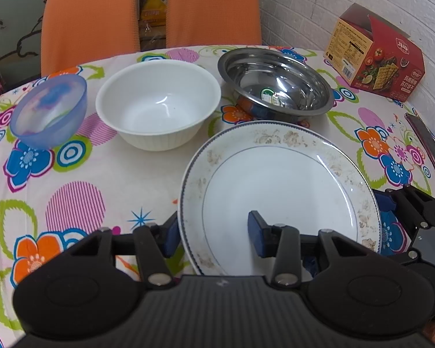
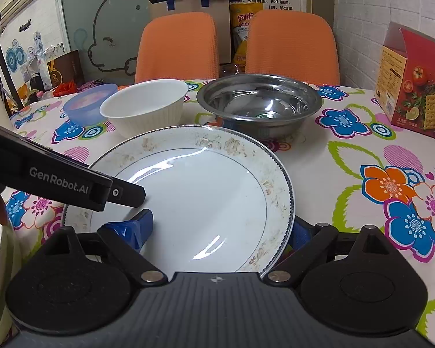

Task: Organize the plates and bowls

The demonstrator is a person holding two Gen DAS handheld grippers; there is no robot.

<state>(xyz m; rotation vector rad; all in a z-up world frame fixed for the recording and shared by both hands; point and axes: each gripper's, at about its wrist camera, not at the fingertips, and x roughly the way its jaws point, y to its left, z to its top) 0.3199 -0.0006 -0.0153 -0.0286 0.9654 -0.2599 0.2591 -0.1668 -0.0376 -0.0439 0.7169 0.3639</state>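
Two hand-held grippers meet at one white plate (image 1: pixel 278 191) on a round table covered by a flowered tablecloth (image 1: pixel 81 174). The left gripper (image 1: pixel 213 236) straddles the plate's left rim: one blue-padded finger sits outside the edge, the other rests over the plate's inner surface. Its fingers are spread wider than the rim, so whether it is actually clenched on the plate cannot be told. The right gripper (image 2: pixel 220 230) straddles the plate's right rim the same way, one blue pad over the plate, the other just outside the edge; its grasp cannot be told either.

The plate lies at the near side of the table, its border printed with faded brown flowers. Behind it stand three bowls in a row: a small blue bowl (image 1: pixel 49 110) on the left, a white bowl (image 1: pixel 158 103) in the middle, and a steel bowl (image 1: pixel 275 82) on the right, just beyond the plate. A red cracker box (image 1: pixel 377 55) stands at the far right. Two orange chairs (image 1: pixel 91 14) face the table.
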